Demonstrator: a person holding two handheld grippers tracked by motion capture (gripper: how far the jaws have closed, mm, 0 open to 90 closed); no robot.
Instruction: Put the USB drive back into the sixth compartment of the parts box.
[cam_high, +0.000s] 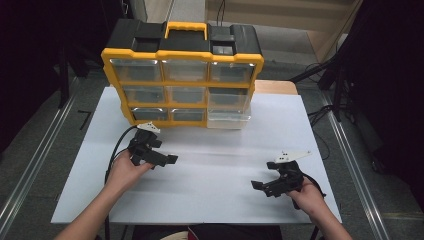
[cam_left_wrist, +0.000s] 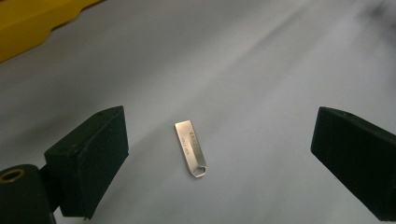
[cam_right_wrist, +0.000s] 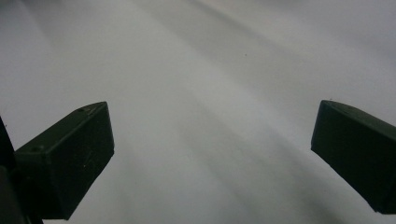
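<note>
White table top (cam_high: 210, 195), person's forearms entering from the near edge, one two-jaw gripper in each hand. Yellow-and-black drawer organizer (cam_high: 182, 75) stands upright at the far side of the table, yellow carry handle on top, three rows of clear drawers facing the person; the lower right drawer (cam_high: 229, 119) sits pulled out a little past the frame. Left gripper (cam_high: 167, 160) held low over the table, just in front of the organizer's lower left corner, jaws pointing toward the table's middle, grey three-cornered plate on top, black cable looping back along the left hand (cam_high: 125, 170). In the left gripper view its jaws stand wide apart, nothing between the pads but table, and a small silver USB stick (cam_left_wrist: 190, 148) lies flat on the white surface between them, nearer the left jaw, touching neither; faint engraved lettering on its body, too small to read; the end with the punched loop hole points toward the camera. A yellow corner of the organizer shows at the upper left of that view. Right gripper (cam_high: 262, 186) held near the table's near right corner, well apart from the left one and from the organizer, jaws pointing left, right hand (cam_high: 306, 196) behind it. In the right gripper view its jaws are likewise spread wide, bare white table beneath.
</note>
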